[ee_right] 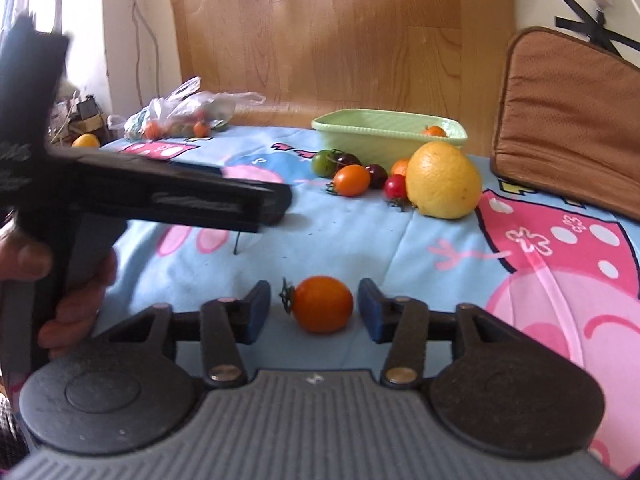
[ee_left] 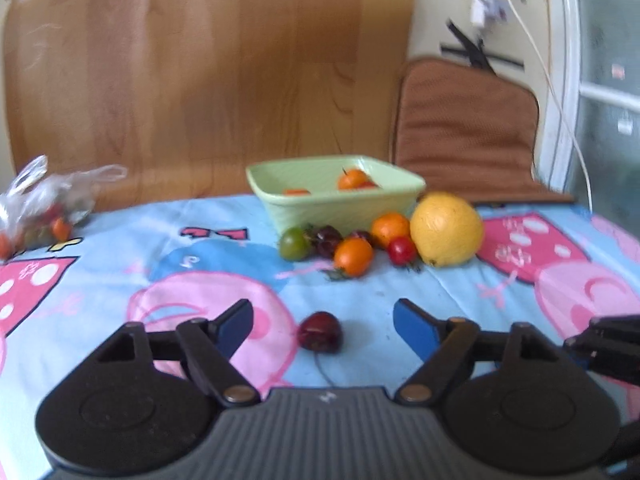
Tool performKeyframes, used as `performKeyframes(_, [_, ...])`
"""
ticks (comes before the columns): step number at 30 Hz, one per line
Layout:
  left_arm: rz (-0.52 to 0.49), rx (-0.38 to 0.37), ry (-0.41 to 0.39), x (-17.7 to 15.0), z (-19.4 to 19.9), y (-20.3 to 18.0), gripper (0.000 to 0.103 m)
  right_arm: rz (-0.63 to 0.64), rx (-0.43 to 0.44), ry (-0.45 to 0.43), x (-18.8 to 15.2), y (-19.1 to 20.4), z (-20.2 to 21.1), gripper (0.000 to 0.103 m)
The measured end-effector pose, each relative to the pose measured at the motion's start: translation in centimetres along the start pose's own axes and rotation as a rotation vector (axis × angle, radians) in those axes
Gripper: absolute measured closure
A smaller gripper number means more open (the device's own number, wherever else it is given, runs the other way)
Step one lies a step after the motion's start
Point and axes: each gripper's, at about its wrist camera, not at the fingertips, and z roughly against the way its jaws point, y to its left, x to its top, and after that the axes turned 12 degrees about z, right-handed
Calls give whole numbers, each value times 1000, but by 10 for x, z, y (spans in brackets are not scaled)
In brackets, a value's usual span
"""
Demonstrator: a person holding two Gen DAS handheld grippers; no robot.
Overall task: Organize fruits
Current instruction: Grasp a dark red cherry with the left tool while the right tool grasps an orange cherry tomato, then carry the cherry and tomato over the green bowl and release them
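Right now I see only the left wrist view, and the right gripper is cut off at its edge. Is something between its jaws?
Observer: Yes, an orange tomato lies between the jaws of the right gripper.
Operator: Does it grip the tomato?
Observer: No. The jaws are open, with a gap on each side, and the tomato rests on the cloth.
Operator: Is any fruit beyond the bag?
Observer: One yellow fruit sits left of the bag, past the cloth's edge.
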Motion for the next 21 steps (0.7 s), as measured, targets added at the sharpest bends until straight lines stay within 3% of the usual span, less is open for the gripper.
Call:
performKeyframes(5, [42,16,81,-1,-14,3,43,-19,15,-8,-3,-2,3,47])
performKeyframes(10, [87,-8,67,-4,-9,13,75,-18,20,-9,-3,-2,3,45])
performKeyframes(21, [36,-106,74,-36,39,1,74,-15,11,-1,-9,-1,13,45])
